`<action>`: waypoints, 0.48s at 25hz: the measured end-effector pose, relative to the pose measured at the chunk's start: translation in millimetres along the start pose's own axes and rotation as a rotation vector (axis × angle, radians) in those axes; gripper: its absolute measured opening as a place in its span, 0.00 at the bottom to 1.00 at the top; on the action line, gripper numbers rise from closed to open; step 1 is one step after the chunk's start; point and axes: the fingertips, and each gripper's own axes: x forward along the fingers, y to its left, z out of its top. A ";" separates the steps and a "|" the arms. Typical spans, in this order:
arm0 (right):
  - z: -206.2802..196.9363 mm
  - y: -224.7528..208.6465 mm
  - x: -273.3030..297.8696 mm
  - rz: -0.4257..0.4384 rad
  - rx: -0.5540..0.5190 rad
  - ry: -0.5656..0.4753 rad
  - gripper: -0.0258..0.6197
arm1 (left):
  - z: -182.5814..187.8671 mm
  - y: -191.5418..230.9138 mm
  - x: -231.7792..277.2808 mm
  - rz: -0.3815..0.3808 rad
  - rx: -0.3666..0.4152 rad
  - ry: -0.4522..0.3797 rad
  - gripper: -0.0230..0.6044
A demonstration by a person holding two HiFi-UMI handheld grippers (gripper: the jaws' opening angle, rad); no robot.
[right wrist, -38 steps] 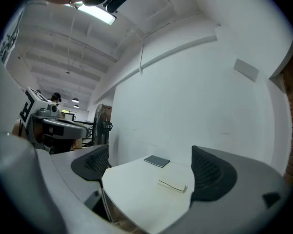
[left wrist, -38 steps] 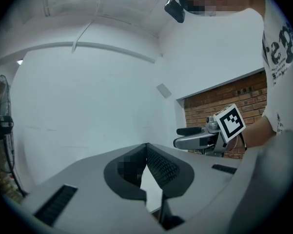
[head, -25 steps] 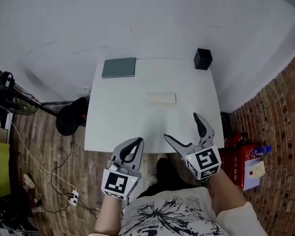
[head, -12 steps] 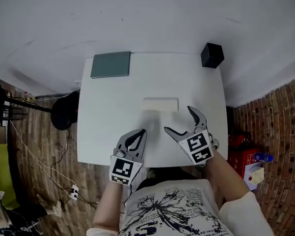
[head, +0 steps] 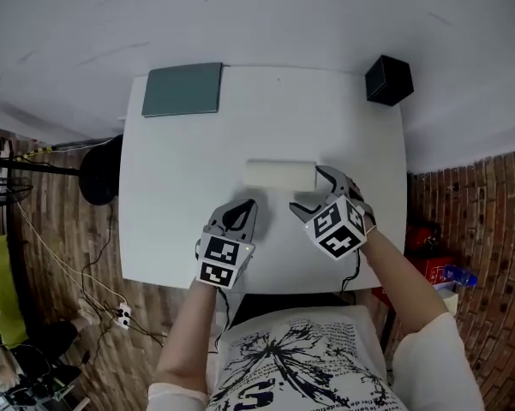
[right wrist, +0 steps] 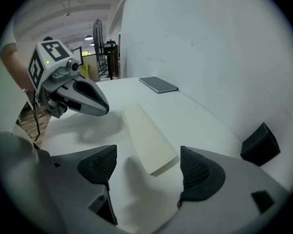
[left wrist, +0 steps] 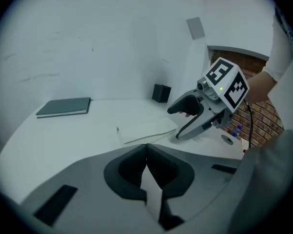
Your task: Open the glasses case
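The glasses case (head: pixel 280 175) is a cream oblong, shut, lying flat mid-table. My right gripper (head: pixel 313 190) hovers at its right end. In the right gripper view the case's near end (right wrist: pixel 147 139) shows between the jaws of the right gripper (right wrist: pixel 148 162), which are closing; the pads stand clear of it on both sides. My left gripper (head: pixel 242 212) sits just in front of the case's left part, jaws together and empty. The left gripper view has its shut tips (left wrist: pixel 146 150) aimed at the case (left wrist: pixel 146 129), and the right gripper (left wrist: pixel 186 118) shows beyond it.
A dark green notebook (head: pixel 183 90) lies at the white table's (head: pixel 180 195) far left corner, a black box (head: pixel 388 80) at the far right corner. A black round base (head: pixel 98 171) and cables are on the floor to the left, and a brick wall to the right.
Both grippers came forward and down from the table's near edge to the case. The right jaws have narrowed a little. The case has not moved.
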 end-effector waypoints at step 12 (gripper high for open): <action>-7.6 -14.1 21.0 -0.053 -0.159 0.095 0.52 | -3.4 15.9 38.5 0.018 -0.035 0.115 0.06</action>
